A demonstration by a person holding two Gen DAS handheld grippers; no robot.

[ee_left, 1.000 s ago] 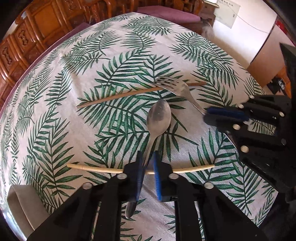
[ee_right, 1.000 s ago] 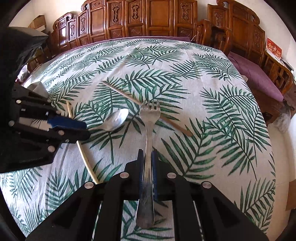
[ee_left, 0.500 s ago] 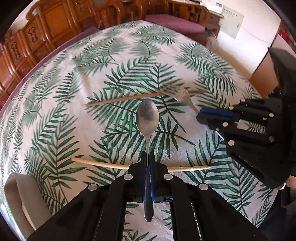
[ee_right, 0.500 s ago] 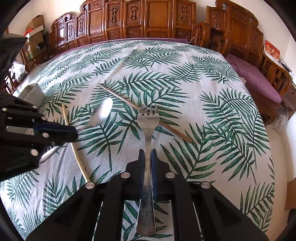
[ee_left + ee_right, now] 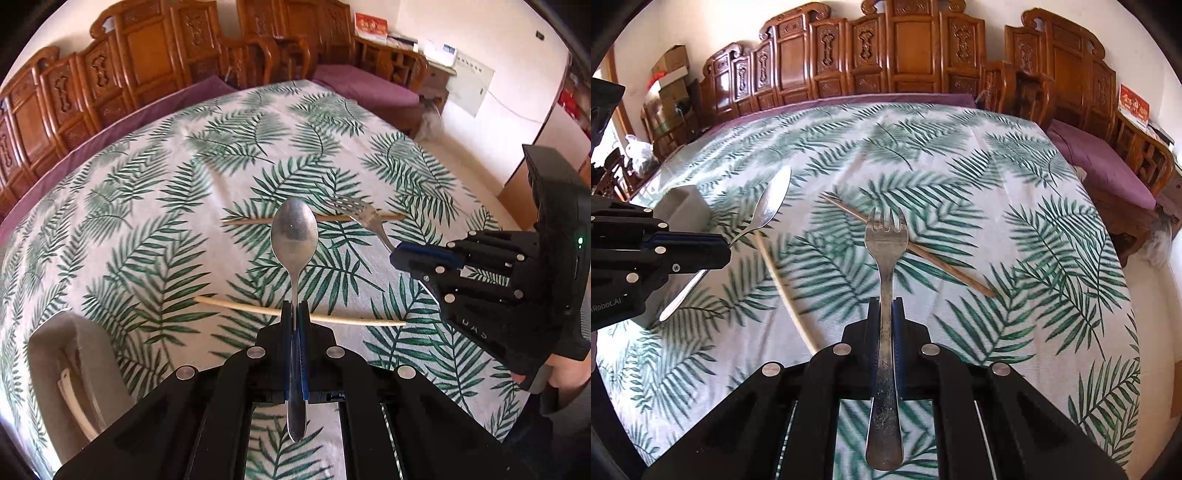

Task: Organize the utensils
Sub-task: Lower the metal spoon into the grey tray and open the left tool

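A table draped in a white cloth [image 5: 1015,332] printed with green palm fronds filled both views. Two chopsticks lay on it, well apart: a pale one [image 5: 236,304] across the lower centre of the left view, a darker wooden one [image 5: 945,258] beyond it. A grey container [image 5: 74,369] sat at the lower-left edge.

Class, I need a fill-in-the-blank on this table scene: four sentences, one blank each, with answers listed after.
1. The left gripper is shut on the handle of a ____.
2. The right gripper is shut on a ____.
3. Two ____ lie on the tablecloth, one pale and one brown.
4. The tablecloth is printed with green ____.

Answers: spoon; fork; chopsticks; leaves
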